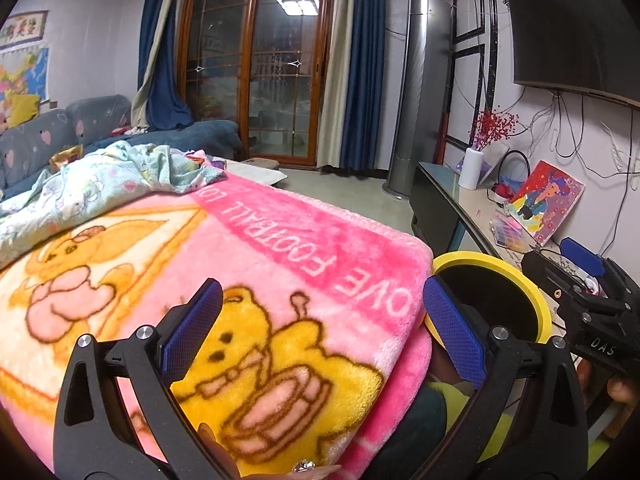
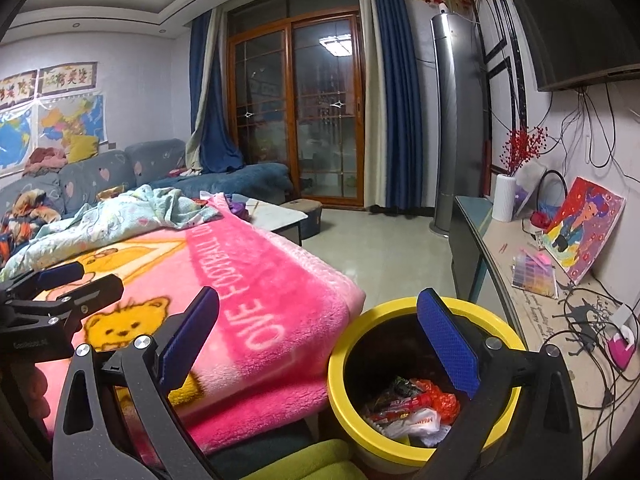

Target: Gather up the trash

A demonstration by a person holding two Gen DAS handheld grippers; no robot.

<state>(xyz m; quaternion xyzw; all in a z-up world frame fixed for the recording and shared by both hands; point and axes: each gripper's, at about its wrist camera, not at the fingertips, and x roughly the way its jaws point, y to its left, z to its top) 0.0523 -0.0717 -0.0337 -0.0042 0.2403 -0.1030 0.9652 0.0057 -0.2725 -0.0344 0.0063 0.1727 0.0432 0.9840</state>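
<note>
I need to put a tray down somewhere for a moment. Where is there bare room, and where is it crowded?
Free: the flat pink blanket between the crumpled pale quilt and the yellow bin; also the bare floor towards the glass doors. Crowded: the side counter, covered with cables, a painting and a vase.

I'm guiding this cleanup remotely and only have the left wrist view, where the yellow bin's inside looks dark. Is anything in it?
Observer: Yes, the right wrist view looks down into the yellow bin; crumpled wrappers lie at its bottom.
Operator: Is the right gripper carrying anything?
Observer: No, the right gripper is open and empty, one finger above the bin.
Operator: Any trash on the pink blanket?
Observer: None shows on the pink blanket near the bin.
</note>
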